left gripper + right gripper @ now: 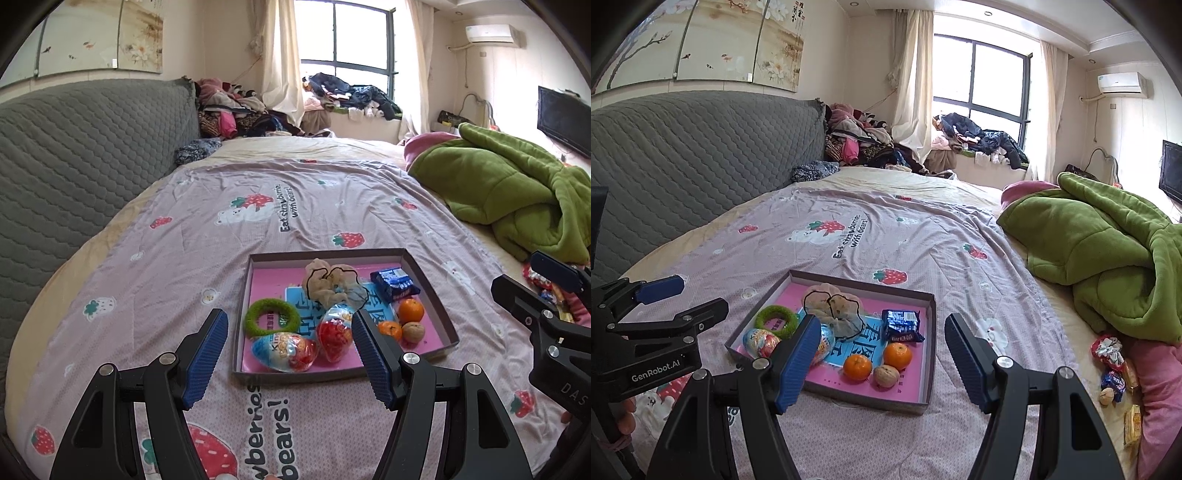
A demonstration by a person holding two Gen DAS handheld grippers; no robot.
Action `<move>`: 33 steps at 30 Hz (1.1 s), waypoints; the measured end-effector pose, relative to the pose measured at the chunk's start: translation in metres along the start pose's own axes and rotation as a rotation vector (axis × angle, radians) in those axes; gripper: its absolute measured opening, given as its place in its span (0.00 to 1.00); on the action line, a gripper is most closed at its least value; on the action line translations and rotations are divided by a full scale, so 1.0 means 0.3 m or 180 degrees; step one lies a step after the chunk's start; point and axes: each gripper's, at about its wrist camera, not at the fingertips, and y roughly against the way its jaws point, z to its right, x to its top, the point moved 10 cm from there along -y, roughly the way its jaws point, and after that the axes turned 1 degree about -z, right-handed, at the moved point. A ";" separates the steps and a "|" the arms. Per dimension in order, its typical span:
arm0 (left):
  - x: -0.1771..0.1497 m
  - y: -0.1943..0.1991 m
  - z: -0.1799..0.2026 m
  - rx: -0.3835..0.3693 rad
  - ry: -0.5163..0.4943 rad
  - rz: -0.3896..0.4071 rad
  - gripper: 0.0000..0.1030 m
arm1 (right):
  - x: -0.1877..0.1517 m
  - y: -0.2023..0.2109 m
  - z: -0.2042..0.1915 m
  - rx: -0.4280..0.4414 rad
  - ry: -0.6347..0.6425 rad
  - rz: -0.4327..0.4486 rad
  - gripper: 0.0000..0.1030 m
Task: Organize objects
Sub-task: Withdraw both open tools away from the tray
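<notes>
Left wrist view: the tray (430, 280) on the bed (229, 229) holds a green ring (272, 317), two eggs (284, 350), scrunchie (332, 282), biscuits (394, 283), two oranges (410, 310) and a walnut (413, 331). The left gripper (290, 356) gapes wide, empty, before the tray.

Right wrist view: the right gripper (882, 360), wide open and empty, hangs over the tray's (932, 332) near edge. Snacks (1113, 369) lie right of the tray, below a green quilt (1108, 258).

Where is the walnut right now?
The walnut lies in the tray, at its near right corner, beside the two oranges; both views show it.

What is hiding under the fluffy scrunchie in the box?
The scrunchie lies on a blue printed sheet on the pink floor of the box. Anything directly beneath it is covered.
</notes>
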 end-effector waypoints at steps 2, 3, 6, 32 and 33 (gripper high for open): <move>-0.012 -0.008 0.005 -0.0018 -0.0010 -0.0010 0.69 | -0.013 -0.008 0.001 -0.0003 -0.0003 -0.0020 0.67; -0.020 -0.014 0.008 -0.0021 -0.0014 -0.0022 0.69 | -0.019 -0.013 0.001 0.0000 -0.0006 -0.0029 0.67; -0.044 -0.033 0.014 -0.0022 -0.0008 -0.0067 0.69 | -0.039 -0.030 -0.004 0.0012 0.0003 -0.0074 0.67; -0.233 -0.175 0.011 -0.0048 0.0067 -0.0480 0.69 | -0.253 -0.173 -0.033 0.0047 -0.0076 -0.0480 0.67; -0.240 -0.178 0.010 -0.0045 0.0071 -0.0492 0.69 | -0.261 -0.176 -0.033 0.0043 -0.0076 -0.0491 0.67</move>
